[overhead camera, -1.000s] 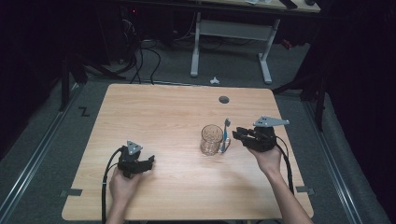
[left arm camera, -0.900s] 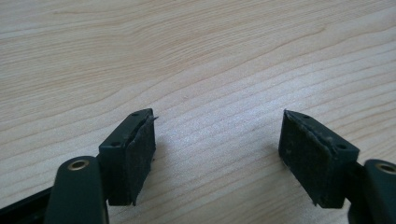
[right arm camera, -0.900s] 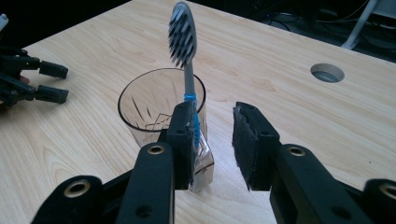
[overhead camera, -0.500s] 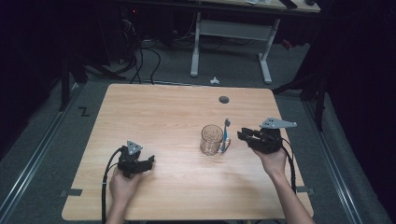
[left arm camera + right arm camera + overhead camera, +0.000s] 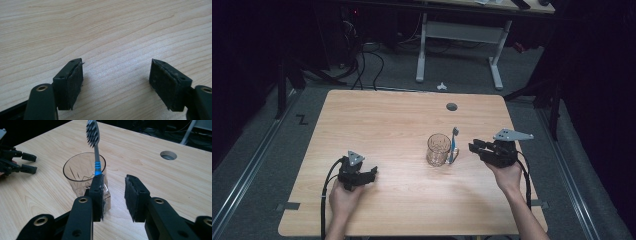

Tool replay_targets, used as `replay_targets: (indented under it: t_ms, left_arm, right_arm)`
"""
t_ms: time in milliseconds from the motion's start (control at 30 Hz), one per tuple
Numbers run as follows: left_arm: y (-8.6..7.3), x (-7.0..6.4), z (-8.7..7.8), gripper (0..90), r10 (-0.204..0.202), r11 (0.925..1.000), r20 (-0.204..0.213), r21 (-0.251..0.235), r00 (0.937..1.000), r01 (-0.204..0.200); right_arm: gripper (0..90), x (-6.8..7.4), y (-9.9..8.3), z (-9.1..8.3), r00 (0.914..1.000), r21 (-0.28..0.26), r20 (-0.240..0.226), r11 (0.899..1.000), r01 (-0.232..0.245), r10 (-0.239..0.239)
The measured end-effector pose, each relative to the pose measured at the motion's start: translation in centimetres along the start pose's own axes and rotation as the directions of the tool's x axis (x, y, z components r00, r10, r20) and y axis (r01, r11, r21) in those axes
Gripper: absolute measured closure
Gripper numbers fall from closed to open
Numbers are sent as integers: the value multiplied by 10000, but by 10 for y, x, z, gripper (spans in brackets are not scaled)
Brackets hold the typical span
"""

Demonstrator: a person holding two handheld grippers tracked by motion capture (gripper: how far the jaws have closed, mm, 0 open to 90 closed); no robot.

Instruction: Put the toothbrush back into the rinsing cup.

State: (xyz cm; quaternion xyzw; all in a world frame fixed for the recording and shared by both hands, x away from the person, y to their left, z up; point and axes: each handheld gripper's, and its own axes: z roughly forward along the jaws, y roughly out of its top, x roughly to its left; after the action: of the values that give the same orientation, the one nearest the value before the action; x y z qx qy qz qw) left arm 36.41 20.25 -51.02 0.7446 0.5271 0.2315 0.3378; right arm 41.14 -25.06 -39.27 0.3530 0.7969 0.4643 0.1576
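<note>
Dim room, grey floor, a white-legged desk frame [image 5: 459, 37] at the back; a light wooden table [image 5: 402, 125] fills the middle of the high view. Landmark: clear cut-glass mug with handle [image 5: 439, 150], right of table centre. A blue-and-grey toothbrush [image 5: 454, 142] stands just beside the mug's right side, bristles up. A round cable hole [image 5: 452, 106] lies beyond the mug. Right gripper [image 5: 476, 148] sits near the mug's right, jaws pointing at it, apart from it. Left gripper [image 5: 371, 175] rests well left of the mug and nearer the person.

Left gripper view: bare wood grain; jaws spread wide, nothing between them.

Right gripper view: jaws parted narrowly, empty. The mug [image 5: 83, 176] stands just ahead, the toothbrush [image 5: 94, 147] upright against its rim. The left gripper [image 5: 17, 162] lies beyond the mug.
</note>
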Motion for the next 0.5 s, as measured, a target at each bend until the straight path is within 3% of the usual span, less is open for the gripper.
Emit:
replay_targets:
  t_ms: [500]
  left_arm:
    - [0, 0, 0, 278, -1, 10000, -5, 0, 10000, 1]
  right_arm:
    - [687, 3, -9, -8, 10000, -126, -44, 9999, -77, 76]
